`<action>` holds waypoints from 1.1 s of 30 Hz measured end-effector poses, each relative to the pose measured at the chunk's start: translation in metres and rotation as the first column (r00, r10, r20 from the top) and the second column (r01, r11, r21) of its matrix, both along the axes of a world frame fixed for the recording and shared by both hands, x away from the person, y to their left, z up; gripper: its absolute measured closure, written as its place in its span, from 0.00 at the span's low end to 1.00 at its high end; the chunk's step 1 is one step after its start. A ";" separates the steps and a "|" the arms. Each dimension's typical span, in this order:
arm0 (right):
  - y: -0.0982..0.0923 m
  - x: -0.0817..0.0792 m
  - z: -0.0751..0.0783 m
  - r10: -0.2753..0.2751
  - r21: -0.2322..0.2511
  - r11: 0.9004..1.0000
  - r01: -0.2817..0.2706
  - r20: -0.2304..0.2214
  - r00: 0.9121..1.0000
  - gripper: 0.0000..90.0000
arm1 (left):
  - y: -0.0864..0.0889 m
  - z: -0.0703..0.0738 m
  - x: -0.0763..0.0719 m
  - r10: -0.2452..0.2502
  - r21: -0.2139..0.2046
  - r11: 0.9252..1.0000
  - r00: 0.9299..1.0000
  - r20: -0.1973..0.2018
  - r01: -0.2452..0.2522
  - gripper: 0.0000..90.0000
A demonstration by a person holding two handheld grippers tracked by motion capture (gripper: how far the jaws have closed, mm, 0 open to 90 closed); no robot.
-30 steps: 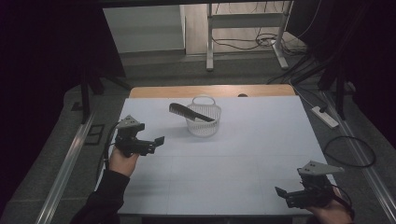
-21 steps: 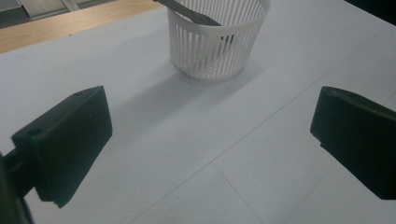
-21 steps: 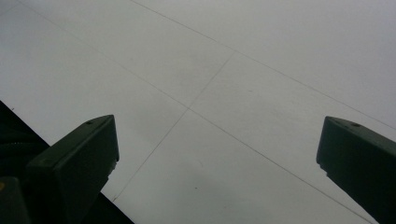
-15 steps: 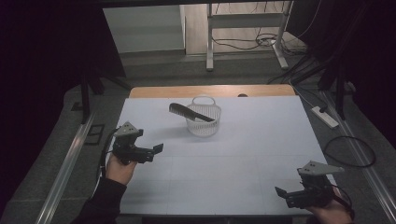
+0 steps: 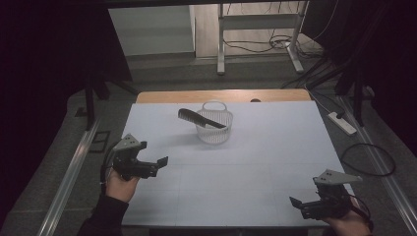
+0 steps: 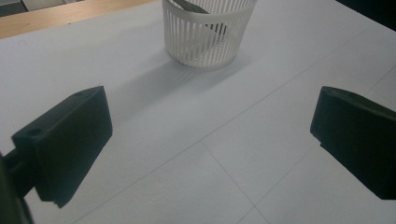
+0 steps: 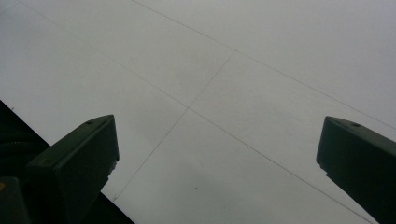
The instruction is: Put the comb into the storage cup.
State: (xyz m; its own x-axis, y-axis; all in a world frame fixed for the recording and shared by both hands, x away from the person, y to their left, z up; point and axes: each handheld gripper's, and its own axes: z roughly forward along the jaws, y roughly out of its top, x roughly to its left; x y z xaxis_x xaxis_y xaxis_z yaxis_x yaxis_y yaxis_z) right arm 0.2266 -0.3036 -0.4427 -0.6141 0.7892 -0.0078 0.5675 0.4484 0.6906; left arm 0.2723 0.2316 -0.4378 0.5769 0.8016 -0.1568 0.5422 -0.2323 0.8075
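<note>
A white slatted basket (image 5: 215,130) stands at the back middle of the white table (image 5: 275,147). A black comb (image 5: 198,117) leans in it, with its end sticking out over the left rim. My left gripper (image 5: 158,166) hovers at the table's left edge, well short of the basket, open and empty. In the left gripper view the basket (image 6: 208,35) lies ahead between the wide-apart jaws of the left gripper (image 6: 210,135), with the comb (image 6: 190,5) inside it. My right gripper (image 5: 299,206) is low at the front right corner, open over bare table (image 7: 233,70).
A wooden strip (image 5: 221,95) runs along the table's far edge. A power strip (image 5: 342,123) and cables (image 5: 368,160) lie on the floor to the right. A metal rail (image 5: 74,162) runs along the left side. The table's near edge (image 7: 56,149) is close under the right gripper.
My left gripper has drawn back a little toward the person's side, away from the basket. The right gripper, the basket and the comb have not moved.
</note>
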 end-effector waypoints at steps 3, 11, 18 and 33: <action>0.000 0.000 0.000 0.000 0.000 1.000 0.000 0.000 1.000 0.00 | 0.001 -0.001 -0.003 -0.001 0.001 1.000 1.000 -0.002 0.001 0.00; 0.000 0.000 0.000 -0.001 -0.002 1.000 0.001 0.001 1.000 0.00 | 0.005 -0.002 -0.014 0.002 -0.002 1.000 1.000 -0.010 -0.002 0.00; 0.000 0.000 0.000 -0.003 -0.003 1.000 0.003 0.003 1.000 0.00 | 0.011 -0.004 -0.024 0.009 -0.007 1.000 1.000 -0.016 -0.009 0.00; 0.001 0.000 0.000 -0.006 -0.008 1.000 0.006 0.003 1.000 0.00 | 0.023 -0.006 -0.046 0.034 -0.016 0.999 0.999 -0.018 -0.034 0.00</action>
